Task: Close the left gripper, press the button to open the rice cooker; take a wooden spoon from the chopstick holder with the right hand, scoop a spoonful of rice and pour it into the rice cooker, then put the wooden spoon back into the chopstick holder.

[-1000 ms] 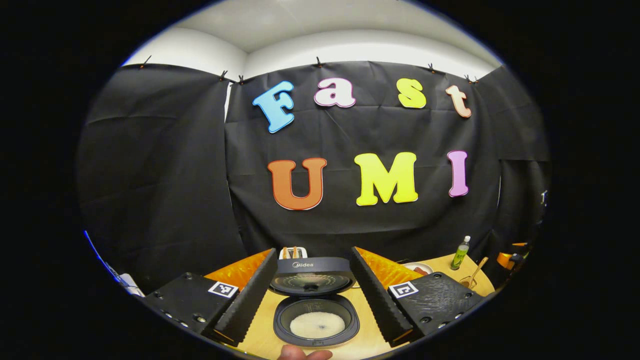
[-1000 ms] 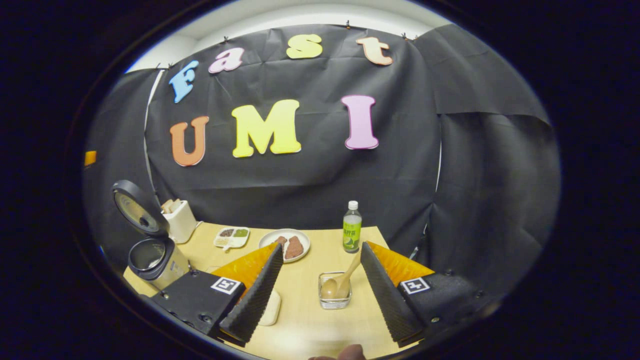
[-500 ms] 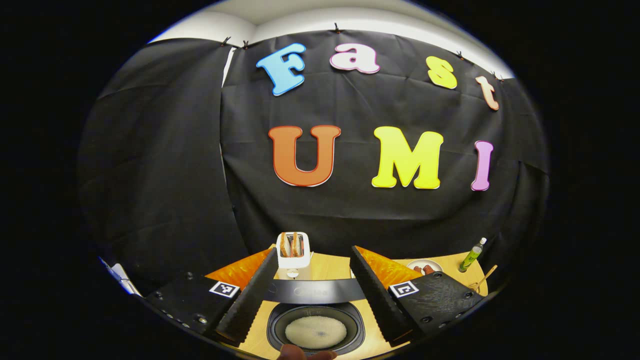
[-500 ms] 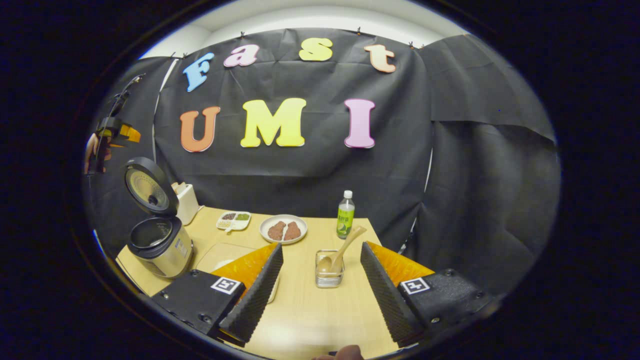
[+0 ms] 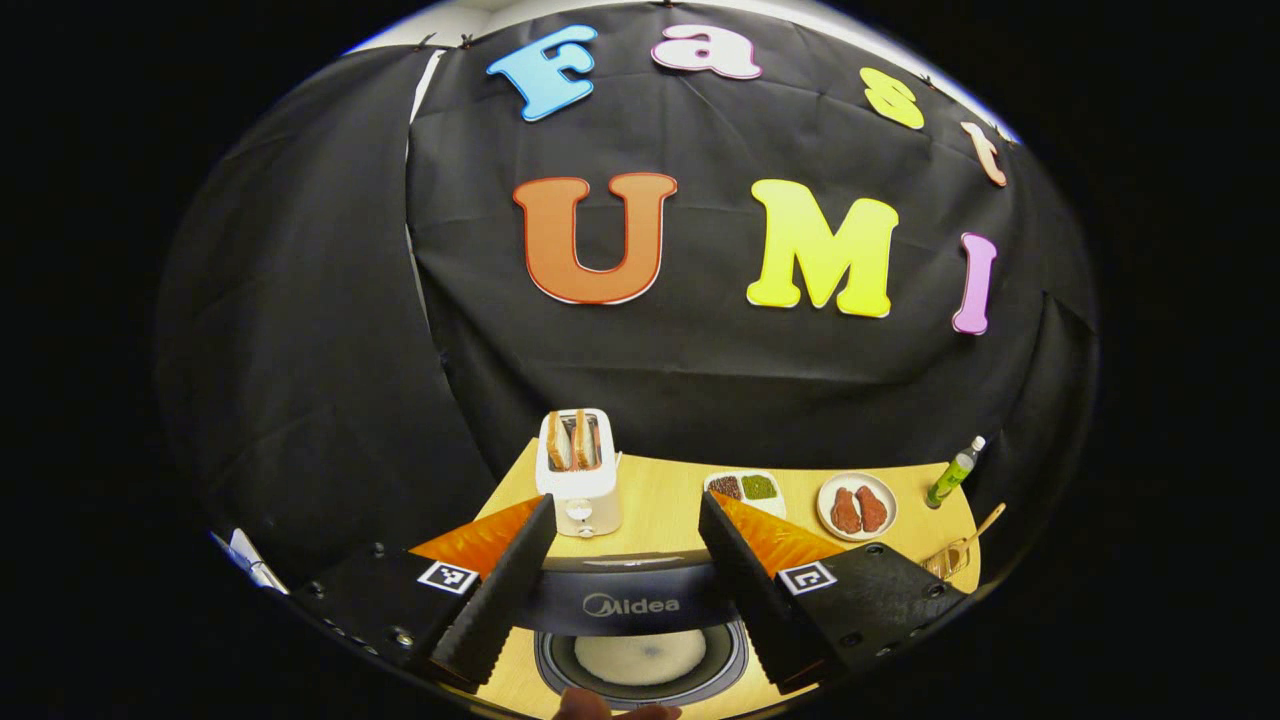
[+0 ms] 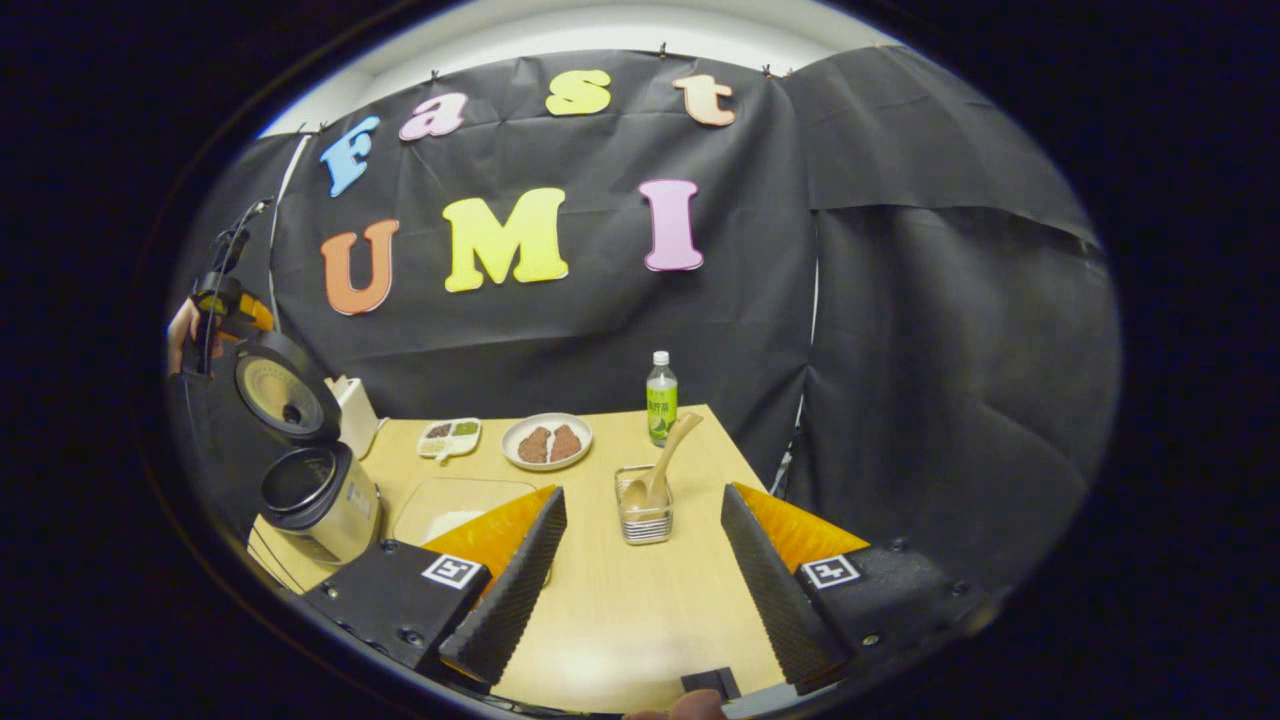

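I held both claws wide open and empty: left claw [image 5: 625, 575] above the open rice cooker [image 5: 640, 640], right claw [image 6: 640, 570] facing the wooden spoon [image 6: 660, 462].

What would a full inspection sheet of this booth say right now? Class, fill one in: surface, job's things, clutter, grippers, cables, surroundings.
Surface: wooden table, bare in front.
Job's things: rice cooker at the table's left, lid up, white rice in its pot; wooden spoon leaning in the clear chopstick holder; shallow tray beside the cooker.
Clutter: toaster with bread; sectioned dish; plate of brown food; green bottle.
Grippers: left gripper open above the cooker; right gripper open, facing the holder, empty.
Cables: nothing seen.
Surroundings: black cloth wall.
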Available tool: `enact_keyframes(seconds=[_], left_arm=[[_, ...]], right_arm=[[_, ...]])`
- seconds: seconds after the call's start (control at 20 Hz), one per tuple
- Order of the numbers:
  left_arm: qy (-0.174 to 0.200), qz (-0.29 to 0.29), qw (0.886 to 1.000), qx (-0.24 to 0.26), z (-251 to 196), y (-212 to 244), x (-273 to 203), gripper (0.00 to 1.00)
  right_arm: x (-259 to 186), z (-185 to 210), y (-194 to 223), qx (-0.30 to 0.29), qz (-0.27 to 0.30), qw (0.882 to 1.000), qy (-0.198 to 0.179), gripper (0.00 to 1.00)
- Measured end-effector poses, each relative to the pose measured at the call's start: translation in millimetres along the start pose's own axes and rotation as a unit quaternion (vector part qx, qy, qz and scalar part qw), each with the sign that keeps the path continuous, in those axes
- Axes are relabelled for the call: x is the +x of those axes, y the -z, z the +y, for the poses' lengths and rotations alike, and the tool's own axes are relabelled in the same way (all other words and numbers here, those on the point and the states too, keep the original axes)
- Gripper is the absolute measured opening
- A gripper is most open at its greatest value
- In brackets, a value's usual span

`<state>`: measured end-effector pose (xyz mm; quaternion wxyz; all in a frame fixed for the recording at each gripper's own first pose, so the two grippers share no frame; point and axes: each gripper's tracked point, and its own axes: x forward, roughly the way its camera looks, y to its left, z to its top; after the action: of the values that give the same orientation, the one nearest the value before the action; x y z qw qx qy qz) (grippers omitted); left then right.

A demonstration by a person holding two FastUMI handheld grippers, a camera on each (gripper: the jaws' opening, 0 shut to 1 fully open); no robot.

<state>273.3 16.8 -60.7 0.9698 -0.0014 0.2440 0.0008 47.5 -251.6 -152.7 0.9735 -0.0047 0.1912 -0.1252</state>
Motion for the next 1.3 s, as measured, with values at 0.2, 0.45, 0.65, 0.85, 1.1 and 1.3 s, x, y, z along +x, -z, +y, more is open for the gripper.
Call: enact_keyframes(seconds=[0.2, 0.45, 0.65, 0.85, 1.1, 1.3], left_arm=[[0.007, 0.005, 1.000, -0.009, -8, 18, -13, 0.96], [0.013, 0.040, 0.999, -0.018, -18, 87, -35, 0.97], [0.011, 0.049, 0.999, -0.007, -24, 148, -51, 0.97], [0.017, 0.056, 0.998, -0.014, -26, 181, -53, 0.98], [0.015, 0.066, 0.998, -0.018, -27, 209, -47, 0.97], [0.007, 0.068, 0.998, -0.005, -26, 224, -44, 0.96]], right_arm=[[0, 13, -8, 0.002, -0.008, 1.000, -0.017, 1.00], [-3, 25, -15, -0.008, -0.013, 0.999, -0.039, 1.00], [-11, 34, -17, -0.031, -0.013, 0.998, -0.052, 1.00], [-20, 47, -19, -0.048, -0.009, 0.997, -0.063, 1.00], [-34, 58, -41, -0.066, -0.030, 0.995, -0.069, 1.00], [-38, 61, -53, -0.058, -0.040, 0.995, -0.070, 1.00]])
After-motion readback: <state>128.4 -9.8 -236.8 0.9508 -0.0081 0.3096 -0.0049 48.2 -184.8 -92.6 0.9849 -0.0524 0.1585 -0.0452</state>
